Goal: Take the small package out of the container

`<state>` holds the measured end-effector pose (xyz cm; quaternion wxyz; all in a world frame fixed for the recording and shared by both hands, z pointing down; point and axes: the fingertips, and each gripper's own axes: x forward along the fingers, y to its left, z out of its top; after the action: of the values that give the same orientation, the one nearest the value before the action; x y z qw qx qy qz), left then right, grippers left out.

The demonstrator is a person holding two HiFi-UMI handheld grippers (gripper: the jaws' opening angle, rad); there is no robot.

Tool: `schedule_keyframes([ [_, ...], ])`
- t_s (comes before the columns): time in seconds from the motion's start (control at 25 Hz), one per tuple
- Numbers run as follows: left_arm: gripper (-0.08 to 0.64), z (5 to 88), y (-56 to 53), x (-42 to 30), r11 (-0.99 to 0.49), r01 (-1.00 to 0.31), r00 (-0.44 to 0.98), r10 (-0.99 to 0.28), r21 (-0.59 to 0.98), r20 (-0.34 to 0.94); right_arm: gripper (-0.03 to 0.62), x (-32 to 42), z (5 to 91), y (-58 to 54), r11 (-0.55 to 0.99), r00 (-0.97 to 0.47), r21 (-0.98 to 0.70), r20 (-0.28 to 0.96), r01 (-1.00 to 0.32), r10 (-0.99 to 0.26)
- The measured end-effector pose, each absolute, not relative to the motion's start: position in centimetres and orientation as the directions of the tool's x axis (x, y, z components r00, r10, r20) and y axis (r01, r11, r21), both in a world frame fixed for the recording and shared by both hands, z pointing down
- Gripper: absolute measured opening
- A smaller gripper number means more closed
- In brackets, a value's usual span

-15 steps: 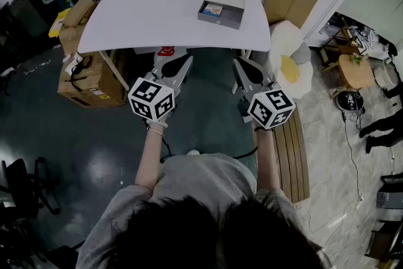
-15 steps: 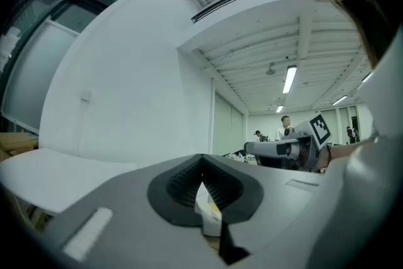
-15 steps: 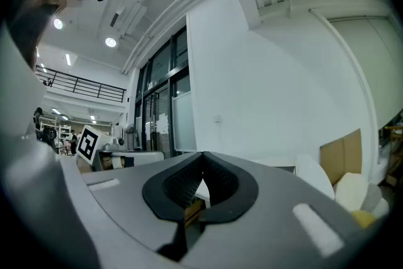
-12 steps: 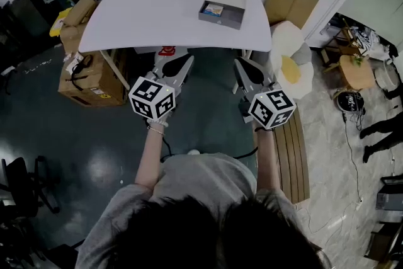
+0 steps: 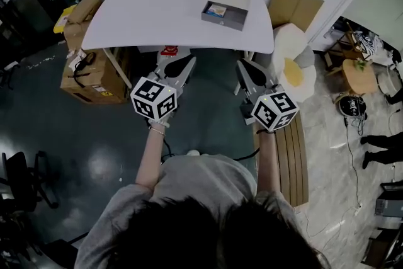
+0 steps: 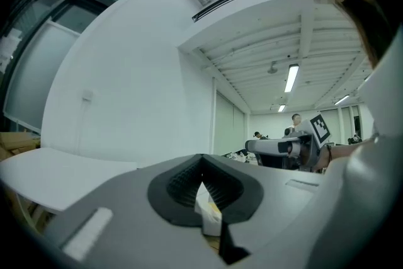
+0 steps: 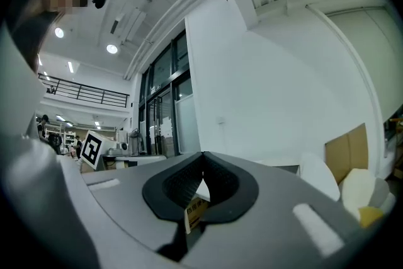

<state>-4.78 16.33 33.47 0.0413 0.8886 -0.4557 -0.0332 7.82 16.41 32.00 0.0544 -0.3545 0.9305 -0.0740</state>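
Observation:
A grey open container stands on the white table, toward its right end. Inside it lies the small package, with a blue and yellow face. Both grippers are held level in front of the table's near edge, well short of the container. My left gripper is shut and holds nothing. My right gripper is also shut and empty. In the left gripper view the jaw tips of the left gripper meet. The right gripper view shows the same at the right gripper.
Cardboard boxes are stacked under the table's left end. A flat sheet of cardboard and a white and yellow cushion sit at its right end. A wooden slatted bench runs along my right side.
The head view has drifted a little, so the scene sits slightly further right. Both grippers keep their places and stay shut.

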Motion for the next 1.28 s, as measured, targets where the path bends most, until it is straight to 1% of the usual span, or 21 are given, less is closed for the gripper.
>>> schedule_keyframes([
  [0.32, -0.008, 34.1, 16.0, -3.8, -0.559, -0.820, 0.562, -0.827, 0.120, -0.014, 0.009, 8.7, 32.4, 15.4, 0.744, -0.750, -0.181, -0.043, -0.644, -0.660],
  [0.72, -0.008, 35.1, 13.2, -4.3, -0.546, -0.826, 0.553, -0.833, 0.139, 0.008, 0.009, 7.9, 33.3, 12.4, 0.746, -0.757, -0.203, -0.029, -0.634, -0.652],
  [1.28, -0.006, 36.3, 2.0, -6.5, -0.588, -0.792, 0.598, -0.802, 0.167, 0.012, 0.009, 4.1, 34.5, 2.3, 0.730, -0.746, -0.233, -0.031, -0.642, -0.666],
])
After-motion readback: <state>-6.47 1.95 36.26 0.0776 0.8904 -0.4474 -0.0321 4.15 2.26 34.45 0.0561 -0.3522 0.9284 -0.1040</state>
